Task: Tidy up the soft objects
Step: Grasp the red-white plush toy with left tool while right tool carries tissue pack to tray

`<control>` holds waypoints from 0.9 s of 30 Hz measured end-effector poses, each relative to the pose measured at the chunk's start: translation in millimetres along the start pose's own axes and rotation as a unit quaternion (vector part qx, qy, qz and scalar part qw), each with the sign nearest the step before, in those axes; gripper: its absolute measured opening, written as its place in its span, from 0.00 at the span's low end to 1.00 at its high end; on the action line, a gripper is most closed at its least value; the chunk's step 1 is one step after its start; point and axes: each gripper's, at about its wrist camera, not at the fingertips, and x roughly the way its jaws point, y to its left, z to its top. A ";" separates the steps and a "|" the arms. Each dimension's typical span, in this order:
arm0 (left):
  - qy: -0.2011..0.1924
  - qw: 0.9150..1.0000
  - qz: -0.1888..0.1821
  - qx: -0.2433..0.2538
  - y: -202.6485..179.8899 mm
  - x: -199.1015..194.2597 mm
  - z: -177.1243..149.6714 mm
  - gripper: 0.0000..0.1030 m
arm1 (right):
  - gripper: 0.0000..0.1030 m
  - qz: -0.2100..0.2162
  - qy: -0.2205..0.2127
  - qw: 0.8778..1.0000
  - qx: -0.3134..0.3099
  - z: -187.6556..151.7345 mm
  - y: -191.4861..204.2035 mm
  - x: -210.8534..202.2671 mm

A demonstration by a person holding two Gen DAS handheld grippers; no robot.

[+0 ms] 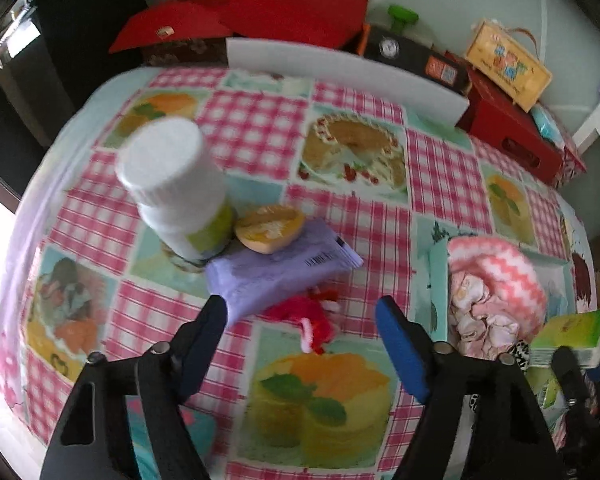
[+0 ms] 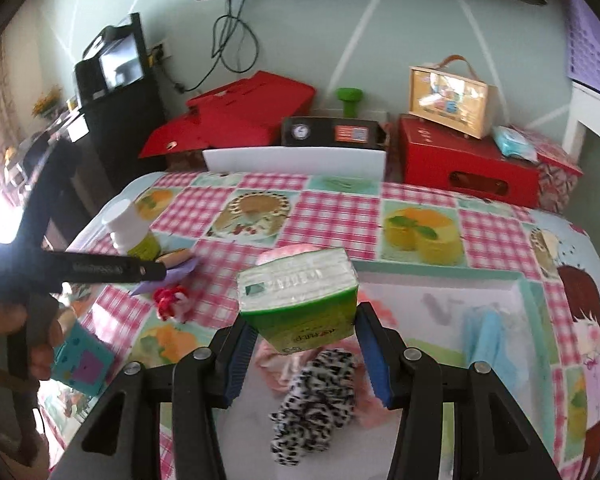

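Little writing was legible from where I watched. The purple packet (image 1: pixel 276 266) carried a barcode on a white strip near its corner, digits too small to read. The green tissue pack (image 2: pixel 300 304) showed faint print on its clear top and a small logo on its green front, neither readable. The white-capped bottle (image 1: pixel 176 188) had a yellow-green label that was too blurred to make out.

My right gripper (image 2: pixel 304 356) pinched the green tissue pack between its blue pads, holding it above the tray (image 2: pixel 520 280). The tray sat on the checked tablecloth (image 1: pixel 364 220) and held a leopard-print fabric piece (image 2: pixel 320 392) directly under the pack, pink cloth (image 2: pixel 272 364) beside it, and light blue fabric (image 2: pixel 484 328) toward 3 o'clock. In the left wrist view the same tray showed a pink zigzag knit (image 1: pixel 504 272) over crumpled pale pink cloth.

My left gripper (image 1: pixel 300 320) was spread wide with nothing between its fingers, hovering over a small red fuzzy item (image 1: pixel 312 320) lying on the tablecloth. At 11 o'clock from that item lay the purple packet, with an orange half-fruit toy (image 1: pixel 270 228) touching its far edge and the bottle just beside that. A teal square item (image 2: pixel 84 364) sat at 9 o'clock in the right wrist view.
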 end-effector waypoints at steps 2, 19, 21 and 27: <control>0.010 1.000 0.006 0.004 -4.7 8.6 -1.3 0.69 | 0.51 -0.004 -0.003 1.000 0.005 -0.1 -5.4 -3.4; 0.033 0.999 -0.011 -0.021 -5.1 44.5 -6.3 0.29 | 0.51 0.003 -0.007 1.000 0.027 -3.0 -20.5 -8.0; 0.034 0.999 -0.014 -0.022 -4.6 45.7 -6.9 0.27 | 0.51 0.005 -0.007 1.000 0.029 -3.3 -21.0 -8.1; 0.031 0.999 -0.014 -0.022 -6.7 43.1 -7.6 0.24 | 0.51 0.004 -0.006 0.999 0.037 -4.6 -25.7 -7.7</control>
